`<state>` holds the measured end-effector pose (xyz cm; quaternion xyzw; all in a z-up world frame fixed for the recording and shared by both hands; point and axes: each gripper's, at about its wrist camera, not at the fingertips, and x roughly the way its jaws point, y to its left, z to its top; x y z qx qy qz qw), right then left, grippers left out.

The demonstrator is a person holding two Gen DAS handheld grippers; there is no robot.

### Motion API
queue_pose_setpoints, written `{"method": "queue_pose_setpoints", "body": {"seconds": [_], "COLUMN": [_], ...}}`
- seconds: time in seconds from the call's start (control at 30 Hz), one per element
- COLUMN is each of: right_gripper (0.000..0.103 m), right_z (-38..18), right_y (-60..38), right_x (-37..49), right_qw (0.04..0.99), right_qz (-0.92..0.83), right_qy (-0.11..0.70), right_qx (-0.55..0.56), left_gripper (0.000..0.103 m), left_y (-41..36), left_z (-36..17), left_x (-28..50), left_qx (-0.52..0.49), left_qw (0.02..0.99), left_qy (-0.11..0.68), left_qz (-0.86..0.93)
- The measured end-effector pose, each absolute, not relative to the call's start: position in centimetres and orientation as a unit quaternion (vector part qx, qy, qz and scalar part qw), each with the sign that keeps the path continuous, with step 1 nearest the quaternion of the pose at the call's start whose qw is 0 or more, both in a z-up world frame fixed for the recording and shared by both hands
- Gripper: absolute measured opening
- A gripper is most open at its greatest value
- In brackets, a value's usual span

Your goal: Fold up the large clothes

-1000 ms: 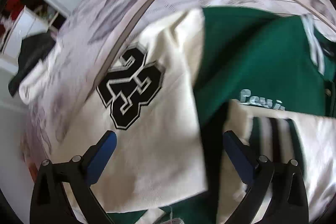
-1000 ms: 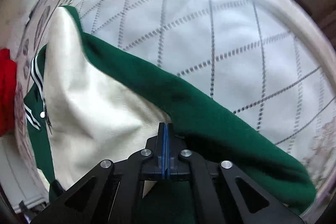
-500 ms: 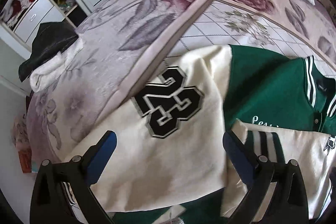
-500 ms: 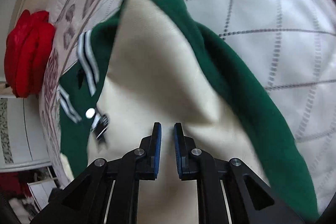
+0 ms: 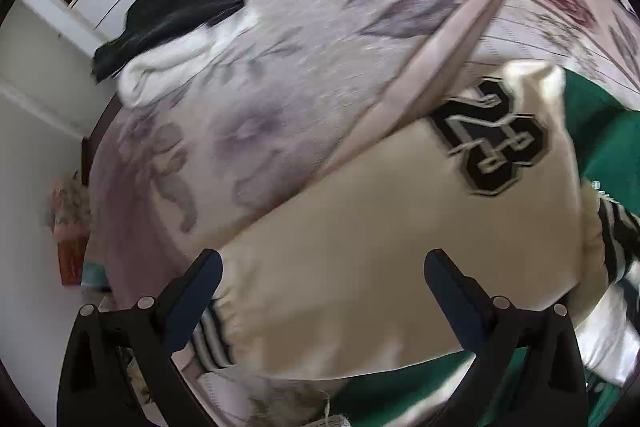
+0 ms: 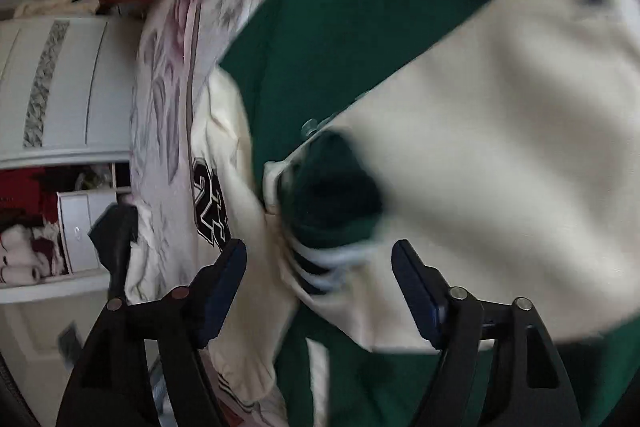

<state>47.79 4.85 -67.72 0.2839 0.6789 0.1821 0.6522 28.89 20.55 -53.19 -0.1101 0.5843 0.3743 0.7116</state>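
Both tongs, left tongs (image 5: 320, 291) and right tongs (image 6: 320, 279), gape empty above the jacket (image 5: 380, 227) on the bed (image 5: 260, 87); an open cupboard (image 6: 60, 227) holds clothes.

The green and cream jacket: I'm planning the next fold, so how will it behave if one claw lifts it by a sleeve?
The jacket will probably sag and trail; its cream sleeve already drapes in soft folds. It looks bulky, so likely heavy for one claw. The sheen on the cream sleeves suggests they may slip on the bedspread.
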Motion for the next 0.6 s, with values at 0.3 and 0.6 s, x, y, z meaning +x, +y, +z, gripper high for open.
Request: {"method": "queue_pose_setpoints", "body": {"seconds": [0.3,0.6], "right_gripper": [0.051,0.062], "right_z": [-63.4,-63.1], "right_y": [14.3,8.9], "right_x": [49.6,42.3], "right_qw": [0.694,0.661], "right_qz": [0.246,0.193], "right_qy": [0.660,0.699], "right_qx": [0.151,0.192], "left_gripper": [0.103,0.103], "left_y": [25.7,28.9], "left_z": [-52.7,-58.0], "left_x": [21.5,11.2], "left_qx": [-0.173,-0.443], "left_qw": [0.683,0.588], "left_qy": [0.596,0.607], "left_qz": [0.385,0.298]}}
